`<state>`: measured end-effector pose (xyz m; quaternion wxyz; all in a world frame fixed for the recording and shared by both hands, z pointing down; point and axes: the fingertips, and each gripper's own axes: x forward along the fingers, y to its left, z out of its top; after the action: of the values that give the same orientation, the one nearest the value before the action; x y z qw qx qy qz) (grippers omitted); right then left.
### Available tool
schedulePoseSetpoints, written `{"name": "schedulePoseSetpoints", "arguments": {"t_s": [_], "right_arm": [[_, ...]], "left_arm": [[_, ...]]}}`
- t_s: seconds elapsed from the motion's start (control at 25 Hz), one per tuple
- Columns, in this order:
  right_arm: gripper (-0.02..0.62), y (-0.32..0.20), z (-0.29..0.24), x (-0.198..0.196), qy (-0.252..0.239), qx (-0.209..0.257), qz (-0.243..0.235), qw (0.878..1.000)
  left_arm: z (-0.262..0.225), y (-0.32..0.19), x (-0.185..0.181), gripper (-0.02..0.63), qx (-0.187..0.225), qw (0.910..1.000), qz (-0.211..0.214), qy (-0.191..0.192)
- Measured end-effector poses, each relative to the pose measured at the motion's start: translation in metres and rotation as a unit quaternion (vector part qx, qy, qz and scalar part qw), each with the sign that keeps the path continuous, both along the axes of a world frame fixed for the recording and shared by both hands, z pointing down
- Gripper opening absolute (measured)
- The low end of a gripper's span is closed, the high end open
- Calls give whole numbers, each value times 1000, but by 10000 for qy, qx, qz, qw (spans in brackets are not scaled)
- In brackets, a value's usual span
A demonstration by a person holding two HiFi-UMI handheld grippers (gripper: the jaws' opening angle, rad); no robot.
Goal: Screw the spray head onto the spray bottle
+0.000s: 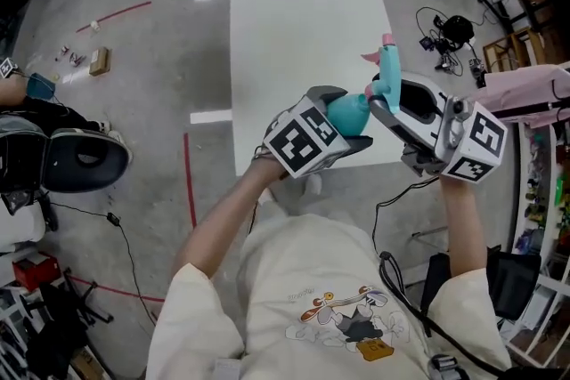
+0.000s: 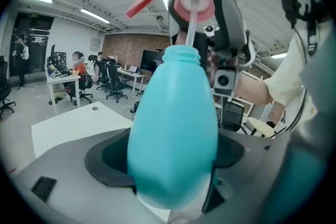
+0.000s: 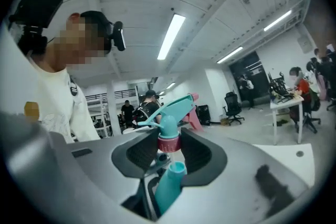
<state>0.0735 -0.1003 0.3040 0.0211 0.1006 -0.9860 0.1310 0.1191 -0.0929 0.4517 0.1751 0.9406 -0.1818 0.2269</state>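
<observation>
- Left gripper view: the left gripper has its jaws clamped on the belly of the teal bottle. There is one dark pad on each side, and the neck points out past the jaw tips.
- Right gripper view: the right gripper has its jaws closed on the pink collar of the spray head, gripping it from both sides.
- The collar sits just beyond the bottle's open neck and does not touch it. The white tube runs from the collar down into the neck.
- The pink trigger sticks out sideways under the head's teal top.
- Head view: the two grippers meet in the air, seen against the near part of the white table. The left one holds the bottle and the right one brings the head to its neck.
- The person holding them stands at the table's near edge.
</observation>
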Motion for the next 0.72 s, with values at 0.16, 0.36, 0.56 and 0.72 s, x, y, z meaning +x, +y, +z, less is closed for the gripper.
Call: {"name": "schedulePoseSetpoints", "arguments": {"t_s": [0.16,0.36,0.56,0.72], "right_arm": [[135,13,-24,-16,-14,388,-747,9965],[135,51,-57,-25,-197,395,-1872,9813],[135,90,-67,-19,-34,404,-2812,9588],[135,89,-93,-23,-705,80,-2807,9572]], "left_arm": [[-56,18,-7,420,-89,9953,843,459],[-97,65,-17,420,-77,9765,2082,560],[-115,96,-10,420,124,9599,2726,644],[-131,98,-7,419,302,9581,2707,883]]}}
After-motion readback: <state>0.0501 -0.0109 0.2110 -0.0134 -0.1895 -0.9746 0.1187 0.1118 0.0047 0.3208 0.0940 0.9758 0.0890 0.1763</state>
